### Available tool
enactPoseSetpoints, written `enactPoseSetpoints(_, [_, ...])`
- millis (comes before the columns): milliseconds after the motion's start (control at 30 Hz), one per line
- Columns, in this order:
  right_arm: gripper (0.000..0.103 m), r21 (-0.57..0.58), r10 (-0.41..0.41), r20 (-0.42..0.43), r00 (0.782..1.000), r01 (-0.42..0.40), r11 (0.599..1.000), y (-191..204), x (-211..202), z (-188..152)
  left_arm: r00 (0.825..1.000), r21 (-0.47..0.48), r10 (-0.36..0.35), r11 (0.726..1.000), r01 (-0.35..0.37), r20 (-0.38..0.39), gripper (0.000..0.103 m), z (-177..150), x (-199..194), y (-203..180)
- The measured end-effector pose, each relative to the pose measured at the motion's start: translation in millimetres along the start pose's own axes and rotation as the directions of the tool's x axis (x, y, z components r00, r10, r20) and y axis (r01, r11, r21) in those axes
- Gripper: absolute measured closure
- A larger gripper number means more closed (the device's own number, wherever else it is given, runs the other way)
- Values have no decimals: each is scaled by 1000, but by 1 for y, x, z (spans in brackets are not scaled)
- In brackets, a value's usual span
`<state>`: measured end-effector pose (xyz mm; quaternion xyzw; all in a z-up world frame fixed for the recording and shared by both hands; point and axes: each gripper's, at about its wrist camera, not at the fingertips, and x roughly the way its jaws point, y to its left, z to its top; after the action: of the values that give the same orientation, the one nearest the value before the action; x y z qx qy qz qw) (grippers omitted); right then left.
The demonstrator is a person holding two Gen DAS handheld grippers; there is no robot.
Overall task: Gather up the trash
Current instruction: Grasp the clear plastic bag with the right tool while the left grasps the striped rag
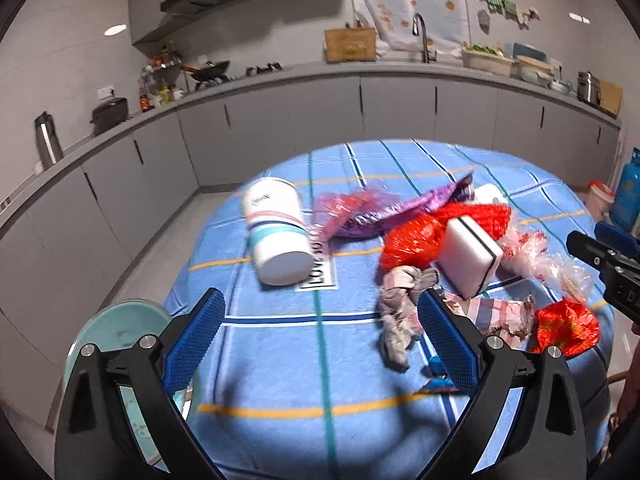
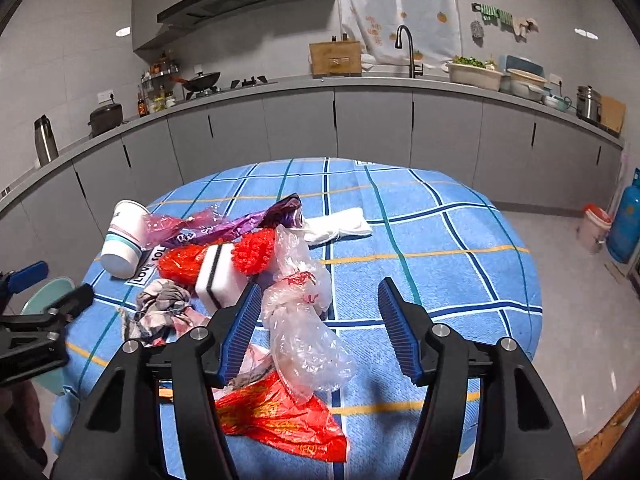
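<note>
Lying on its side near the left edge of the table (image 2: 460, 216), which wears a blue checked cloth, a white paper cup (image 2: 124, 238) points its base toward the near left corner. Just right of it a pink plastic scrap (image 2: 170, 226) touches a long purple foil wrapper (image 2: 240, 226) that runs toward the table's middle, ending beside a folded white cloth (image 2: 340, 224). In front of the wrapper a red mesh bag (image 2: 252, 254) curls around a white sponge block (image 2: 218, 276) with a dark stripe, and a crumpled grey and pink rag (image 2: 164, 306) lies against the near side of that block. A clear plastic bag (image 2: 304, 320) with red print stretches from the mesh toward the near edge, where its lower end rests on a red plastic bag (image 2: 280, 420). The left gripper (image 1: 320, 344) hovers over the near left part of the table with its jaws spread wide and only bare cloth between them; its right finger stands just beside the rag, and whether it touches I cannot tell. The right gripper (image 2: 320, 332) is also open, its blue pads apart, the clear bag lying between them closer to the left pad, nothing pinched. The right half of the cloth is bare. A pale green round stool (image 1: 120, 332) shows past the left edge.
</note>
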<state>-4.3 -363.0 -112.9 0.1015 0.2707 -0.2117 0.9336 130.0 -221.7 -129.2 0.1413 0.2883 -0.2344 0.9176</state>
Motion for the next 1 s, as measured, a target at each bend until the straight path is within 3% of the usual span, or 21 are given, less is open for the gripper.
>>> enactPoseSetpoints(167, [42, -1, 6, -23, 1000, -6, 1000, -2, 10, -2, 998, 24, -34, 999, 35, -51, 12, -2, 25, -14])
enactPoseSetpoints(500, [42, -18, 24, -70, 997, -25, 1000, 2, 26, -5, 989, 43, -96, 994, 101, -109, 31, -2, 50, -28])
enactPoseSetpoints(600, [44, -28, 16, -92, 996, -19, 999, 4, 31, -8, 985, 47, -114, 992, 121, -126, 45, -4, 56, -32])
enactPoseSetpoints(667, [54, -28, 18, -111, 994, -21, 999, 4, 34, -9, 982, 45, -130, 990, 137, -138, 52, -4, 59, -34])
enactPoseSetpoints(700, [64, -31, 20, -121, 992, -24, 999, 4, 36, -10, 981, 45, -136, 989, 143, -139, 58, -5, 59, -34])
enactPoseSetpoints(800, [77, -43, 28, -136, 990, -34, 999, 6, 38, -12, 976, 50, -161, 984, 170, -143, 79, -5, 59, -38])
enactPoseSetpoints(1000, [86, -43, 32, -114, 993, -38, 998, 9, 31, -12, 978, 60, -173, 982, 181, -118, 97, 0, 52, -40])
